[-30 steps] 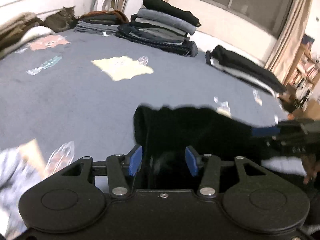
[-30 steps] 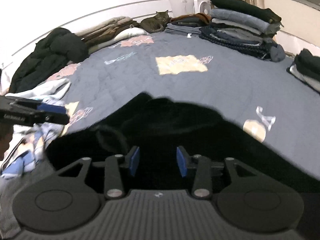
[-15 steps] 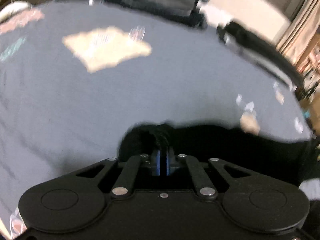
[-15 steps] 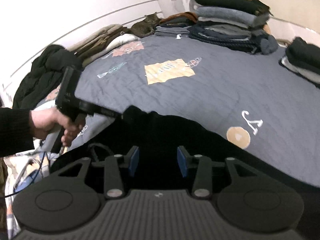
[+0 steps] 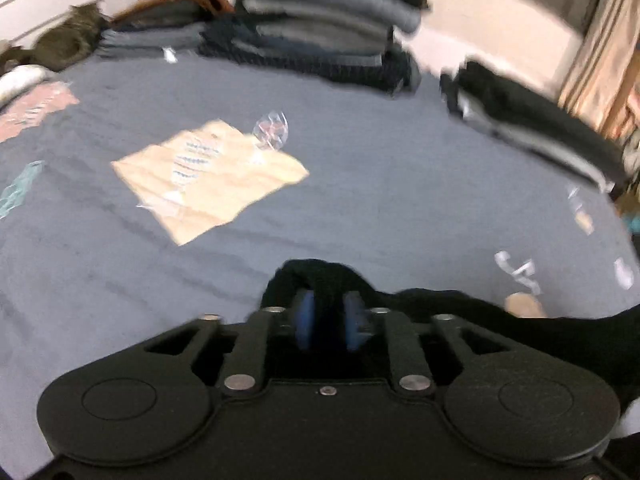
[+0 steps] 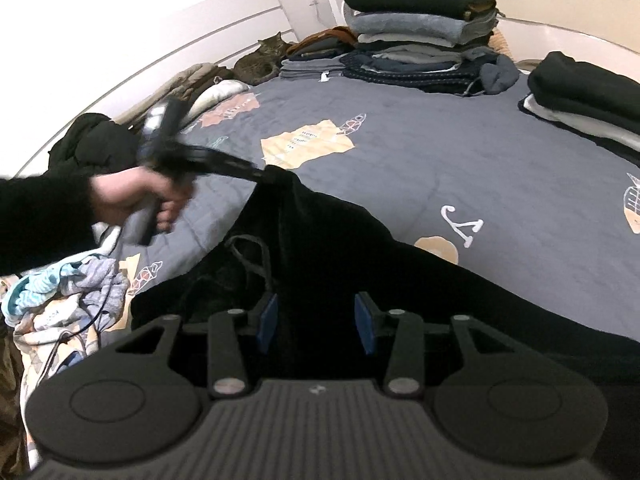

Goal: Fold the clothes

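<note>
Folding step: you are drawing one edge of the black garment across the grey quilt; judge this as an early fold, not a finished one.
Garment position: it lies spread on the near part of the quilt, under and ahead of both tools, with one corner lifted toward the middle of the bed.
Left gripper: its jaws are narrow and opening, with a bunched ridge of black cloth between the blue pads. Whether the pads still press on the cloth cannot be told from the blurred view.
Right gripper: its jaws stand moderately apart over the dark cloth; nothing is pinched between them.
Technique: let the lifted corner down flat before you pull the left tool clear, so the fold does not spring back.
Alignment: match the carried edge to the garment's opposite edge.
Clearance: keep the fold short of the folded stacks and the cat at the far side.
</note>
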A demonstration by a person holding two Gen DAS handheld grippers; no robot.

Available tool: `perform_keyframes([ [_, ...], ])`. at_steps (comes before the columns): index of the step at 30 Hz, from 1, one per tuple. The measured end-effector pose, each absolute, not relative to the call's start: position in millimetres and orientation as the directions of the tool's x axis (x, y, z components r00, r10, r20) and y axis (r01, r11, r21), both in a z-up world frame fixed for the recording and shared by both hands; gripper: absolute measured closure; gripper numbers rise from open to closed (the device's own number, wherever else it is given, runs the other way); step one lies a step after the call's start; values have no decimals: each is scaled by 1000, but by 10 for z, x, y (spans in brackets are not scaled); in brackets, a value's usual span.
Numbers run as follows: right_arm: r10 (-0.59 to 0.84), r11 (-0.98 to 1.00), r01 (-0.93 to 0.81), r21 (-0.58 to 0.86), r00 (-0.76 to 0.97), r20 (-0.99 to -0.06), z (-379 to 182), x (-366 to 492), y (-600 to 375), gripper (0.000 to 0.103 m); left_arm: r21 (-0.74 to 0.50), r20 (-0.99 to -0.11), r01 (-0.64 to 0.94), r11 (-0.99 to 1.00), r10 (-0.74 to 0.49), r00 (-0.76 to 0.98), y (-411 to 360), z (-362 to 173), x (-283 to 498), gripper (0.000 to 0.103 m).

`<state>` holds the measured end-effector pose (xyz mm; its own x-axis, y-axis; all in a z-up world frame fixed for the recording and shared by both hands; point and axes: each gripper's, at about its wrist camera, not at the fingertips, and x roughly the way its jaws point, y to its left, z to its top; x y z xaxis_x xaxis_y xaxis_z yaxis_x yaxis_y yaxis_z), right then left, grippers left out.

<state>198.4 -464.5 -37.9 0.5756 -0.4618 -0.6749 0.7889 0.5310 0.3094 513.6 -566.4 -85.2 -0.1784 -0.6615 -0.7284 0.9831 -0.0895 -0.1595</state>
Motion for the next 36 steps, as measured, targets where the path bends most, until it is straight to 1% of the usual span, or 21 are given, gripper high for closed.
perform_keyframes([
  [3, -442, 530, 779, 336, 591, -675, -461, 1985, -4594, 61, -154, -709, 982, -109, -680, -187, -5000, -613, 5137, 76],
  [7, -369, 591, 719, 366, 644, -670, -647, 2224, -4468, 61, -169, -727, 980, -107, -658, -197, -4138, -541, 4986, 75],
  [10, -313, 654, 655, 378, 690, -653, -737, 2481, -4355, 61, -200, -739, 975, -96, -638, -215, -3669, -657, 4885, 75],
  [13, -265, 724, 585, 366, 725, -636, -799, 2751, -4202, 61, -199, -751, 975, -95, -624, -214, -3383, -840, 4776, 75],
  [16, -243, 787, 536, 306, 725, -645, -866, 2983, -4055, 61, -199, -746, 973, -113, -627, -225, -3204, -970, 4718, 75],
  [21, -258, 819, 526, 230, 694, -672, -1012, 3083, -3923, 61, -183, -720, 962, -204, -638, -272, -3046, -1114, 4586, 72],
  [24, -270, 826, 528, 197, 677, -685, -1076, 3138, -3902, 62, -147, -709, 956, -253, -647, -280, -2959, -1191, 4492, 70],
  [26, -277, 844, 513, 156, 666, -693, -1098, 3196, -3861, 66, -141, -697, 952, -271, -656, -290, -2913, -1212, 4443, 69],
  [27, -277, 850, 506, 144, 663, -695, -1101, 3220, -3843, 66, -135, -689, 951, -280, -663, -293, -2895, -1219, 4420, 68],
  [29, -277, 863, 491, 120, 658, -700, -1106, 3269, -3806, 66, -112, -676, 950, -292, -679, -288, -2869, -1242, 4373, 60],
  [34, -287, 871, 485, 82, 636, -716, -1131, 3368, -3758, 66, -41, -648, 955, -295, -720, -250, -2909, -1358, 4283, 60],
  [35, -286, 872, 485, 75, 627, -725, -1146, 3377, -3760, 69, -26, -644, 955, -295, -726, -242, -2925, -1380, 4274, 60],
  [36, -292, 871, 488, 64, 617, -731, -1151, 3378, -3762, 86, -14, -643, 955, -296, -729, -236, -2935, -1400, 4262, 60],
])
